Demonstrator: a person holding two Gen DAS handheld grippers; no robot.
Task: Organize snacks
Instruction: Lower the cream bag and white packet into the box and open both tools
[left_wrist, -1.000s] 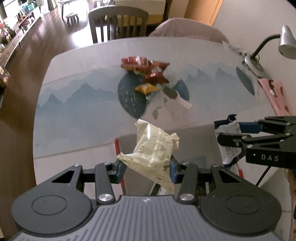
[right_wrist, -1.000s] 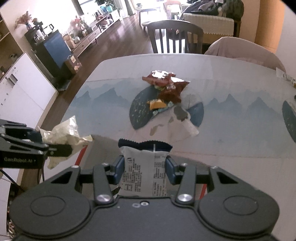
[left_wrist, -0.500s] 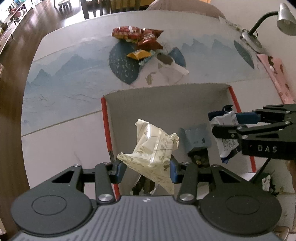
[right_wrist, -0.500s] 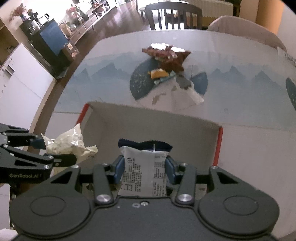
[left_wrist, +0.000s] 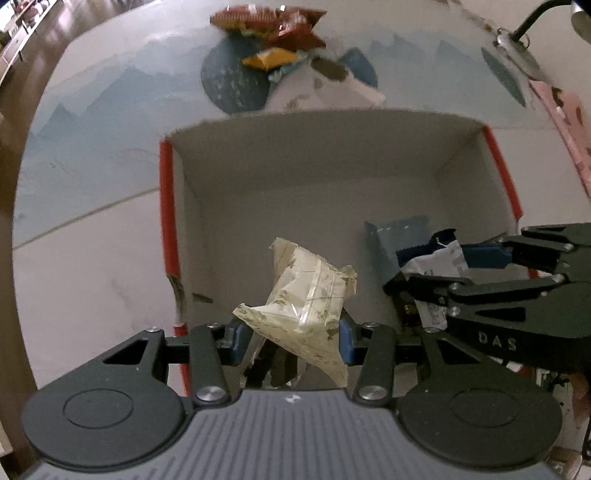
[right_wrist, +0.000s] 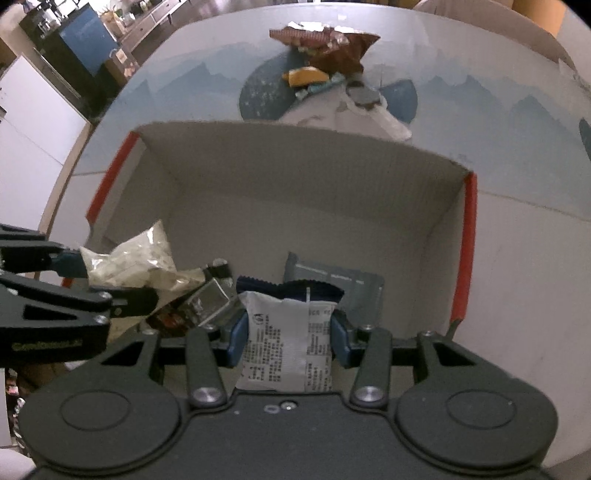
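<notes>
Left wrist view: the left gripper (left_wrist: 290, 328) clamps a cream packet (left_wrist: 306, 295) directly above the box (left_wrist: 295, 177) floor; the right gripper (right_wrist: 287, 334) pinches a white packet (right_wrist: 286, 343) alongside, equally near.

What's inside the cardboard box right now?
On the box floor lies a grey-blue packet, with a silvery packet and a dark one beside it. The grippers and their snacks cover the near floor.
</notes>
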